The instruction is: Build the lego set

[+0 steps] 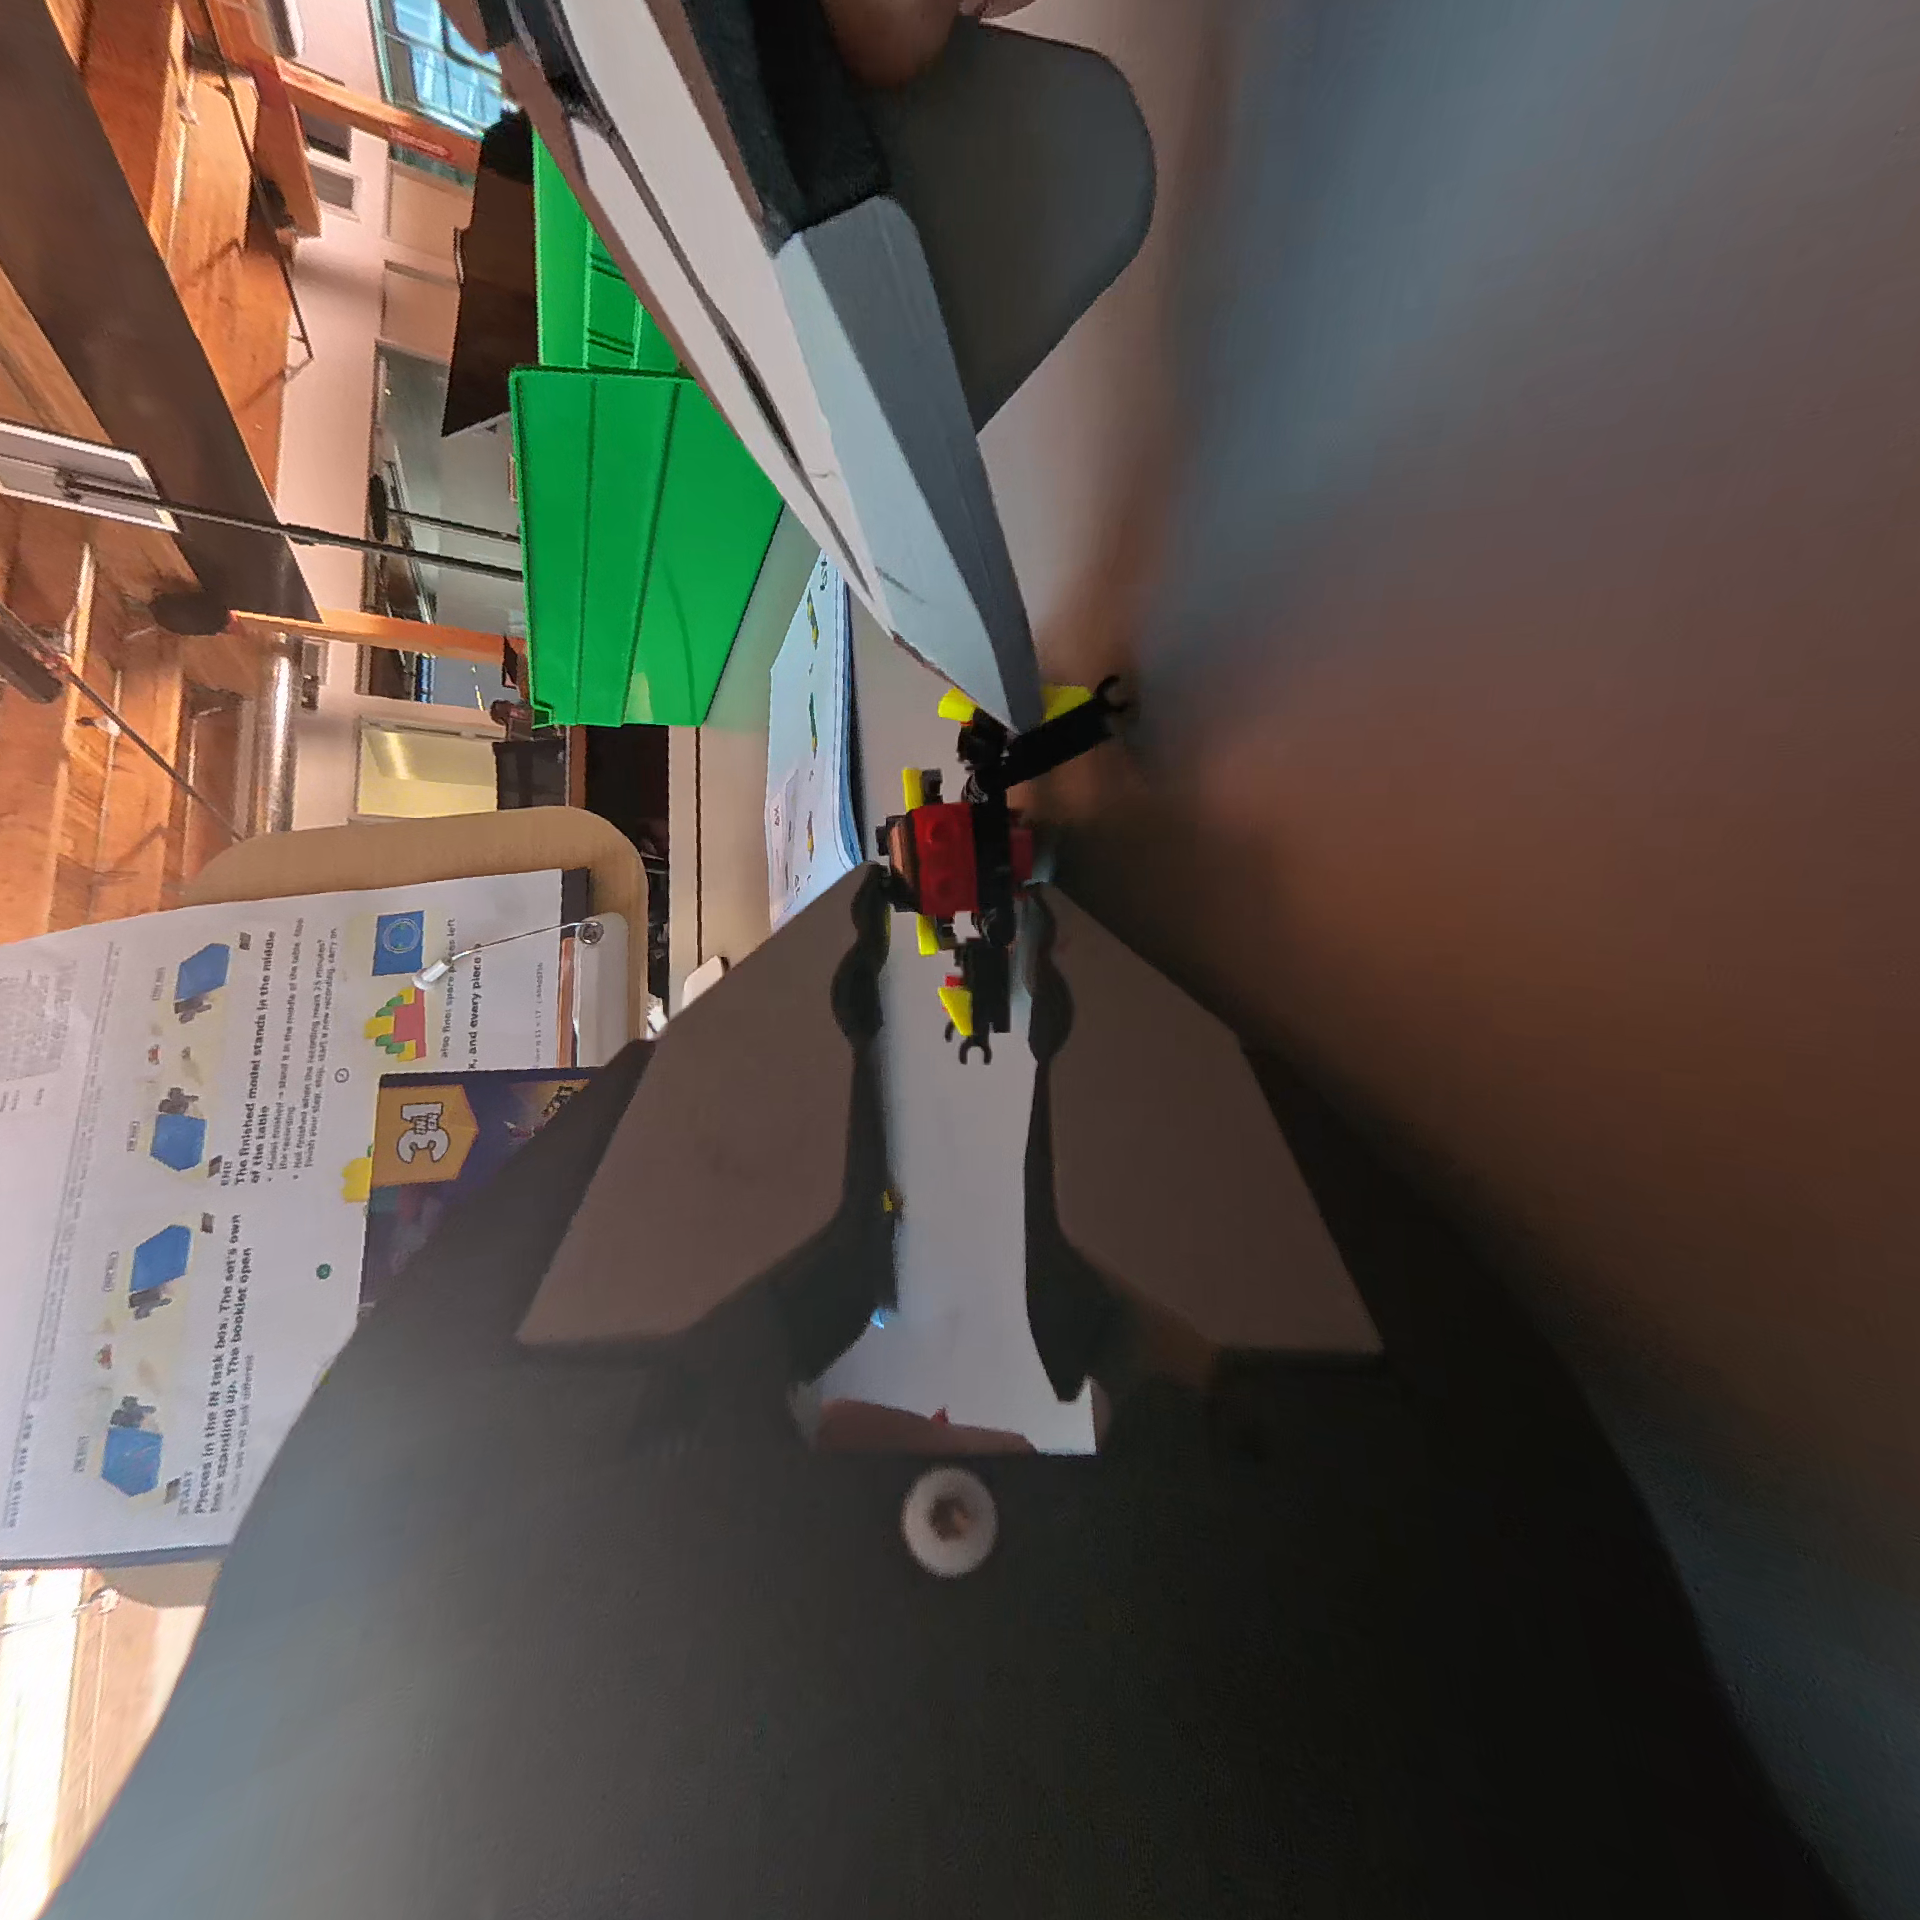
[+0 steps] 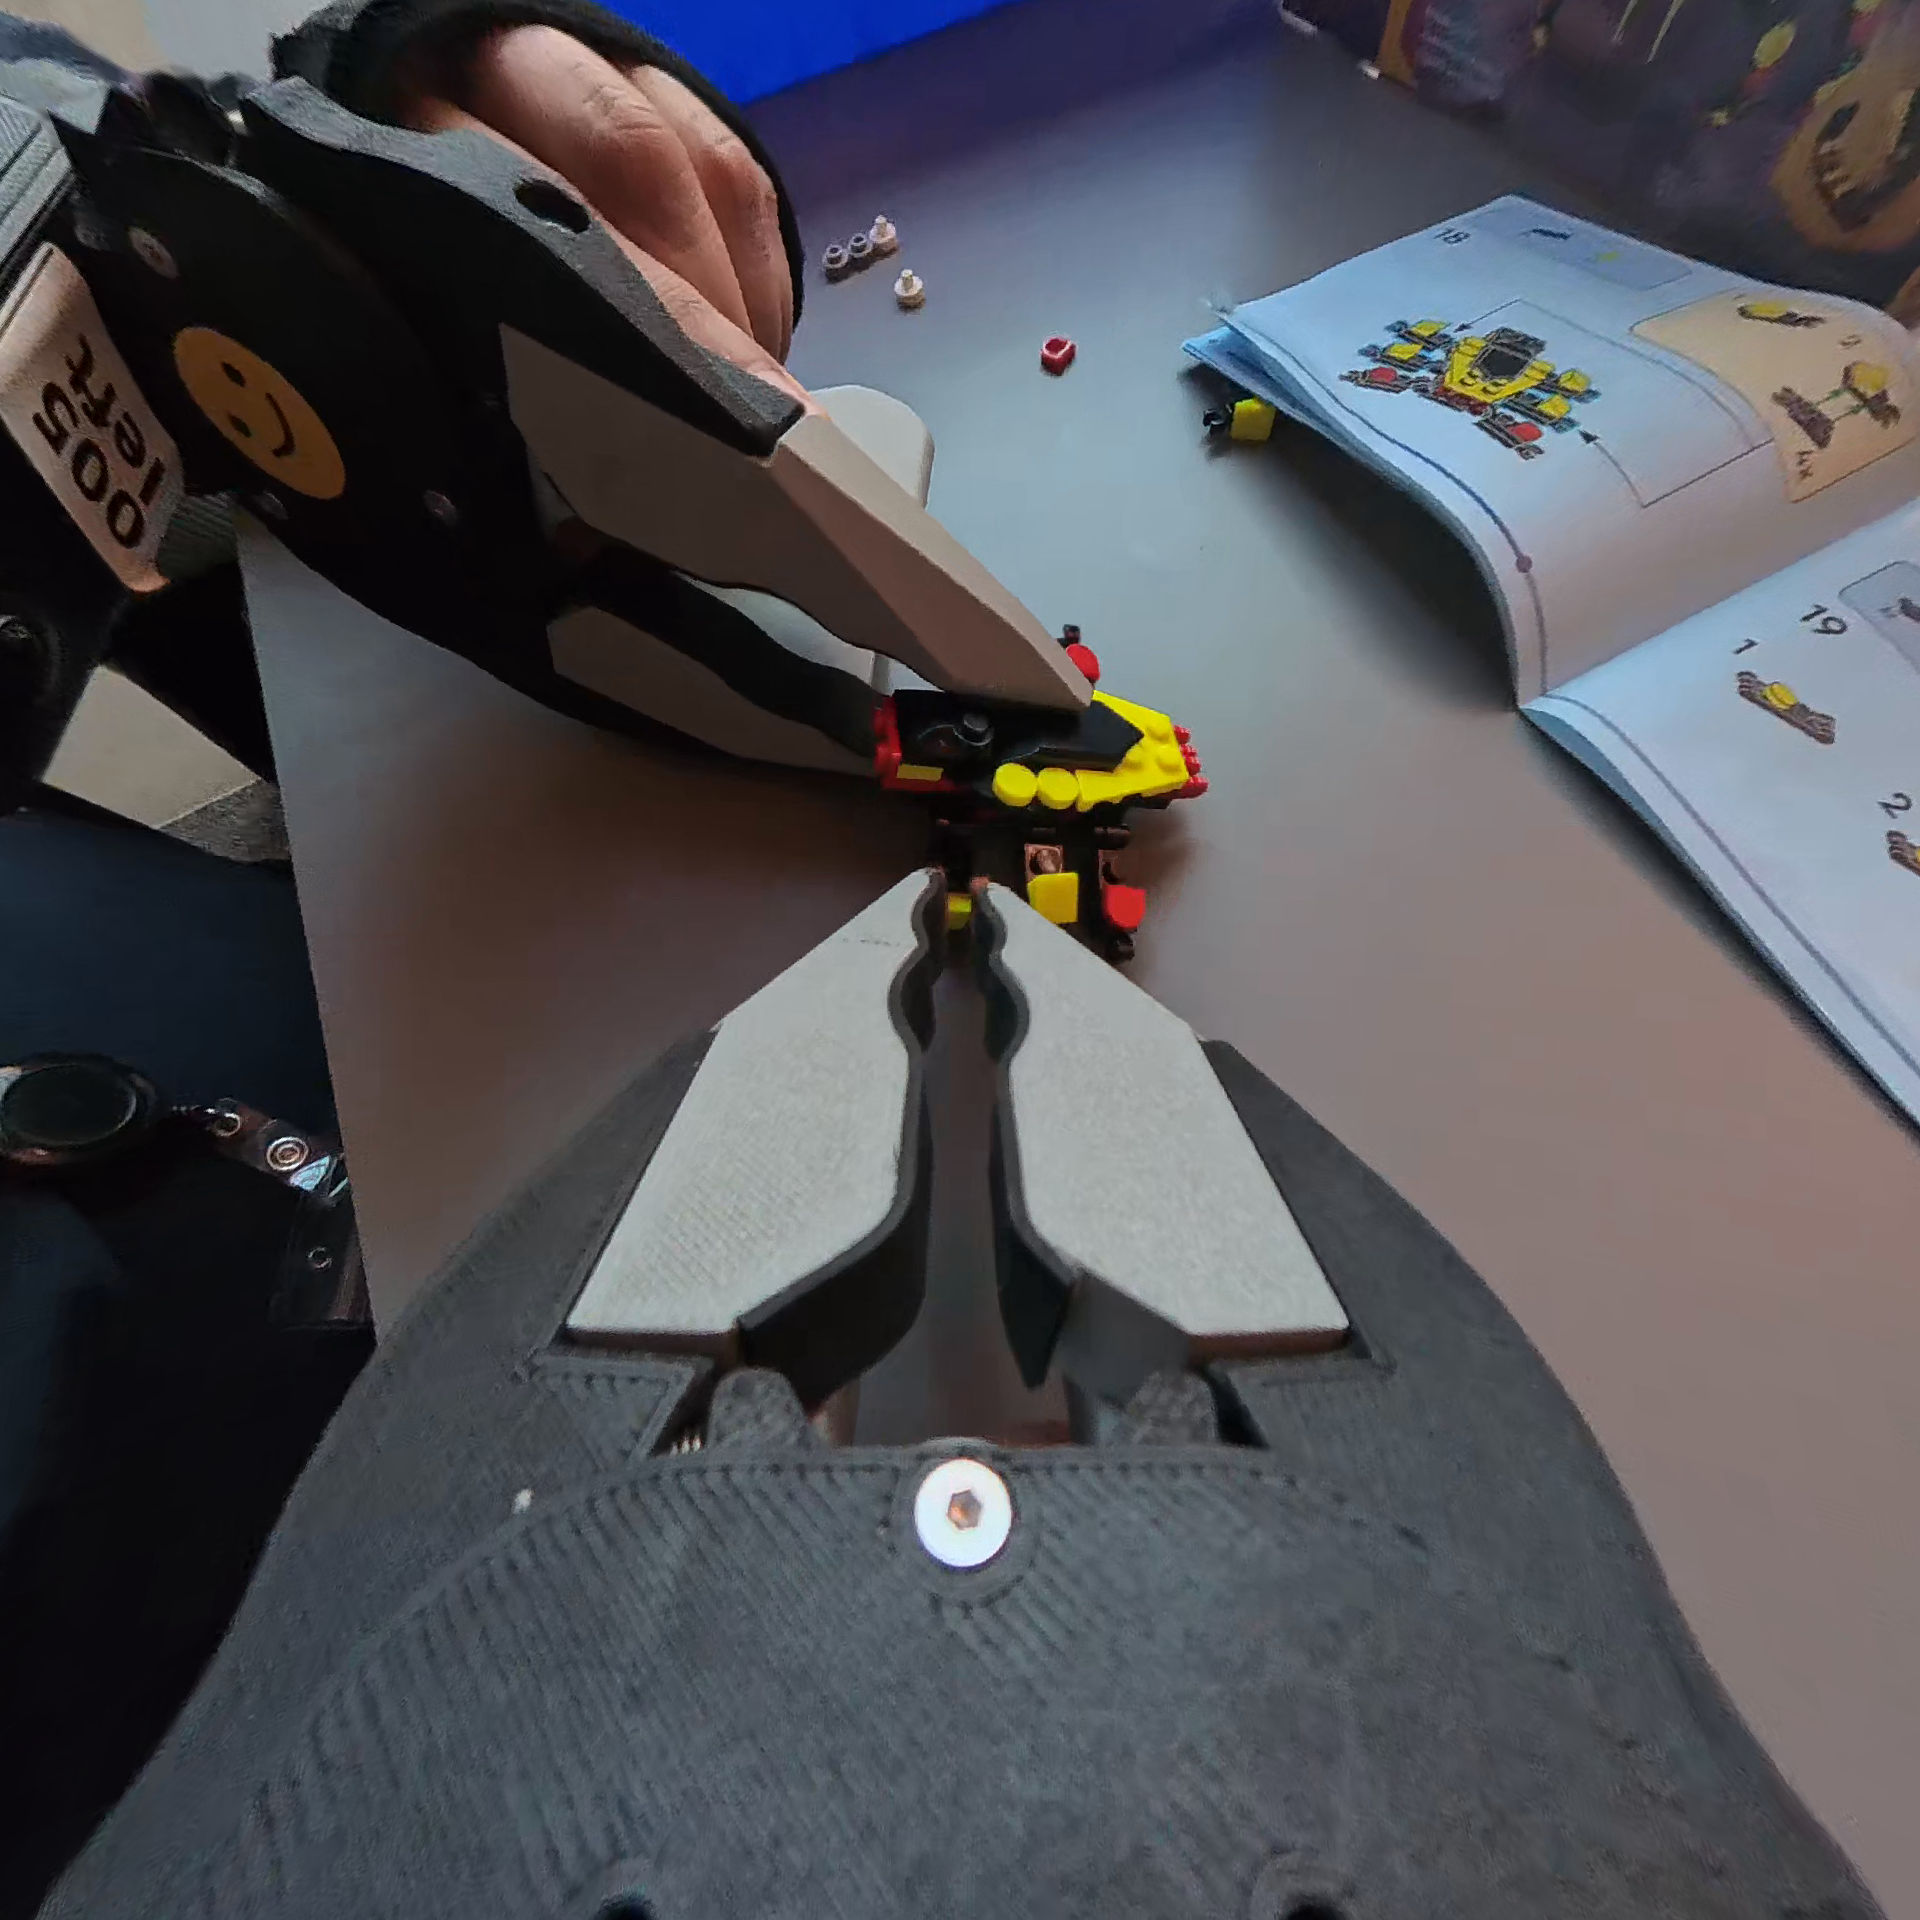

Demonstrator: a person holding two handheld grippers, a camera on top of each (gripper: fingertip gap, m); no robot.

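Yellow-red lego model [image 2: 1049,774] half-hidden between jaws

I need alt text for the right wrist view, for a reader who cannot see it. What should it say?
Two tongs work on a small yellow, red and black lego model on a grey table: the right tongs pinch a small piece at its near side, and the left tongs, held by a hand, clamp its body. An open instruction booklet lies to the right.

One partly built red, yellow and black brick model [image 2: 1039,769] and one open pale-blue paper instruction booklet [image 2: 1558,436] are seen. Four small loose pieces are counted: two beige [image 2: 860,249], one red [image 2: 1057,353], one yellow [image 2: 1250,420].
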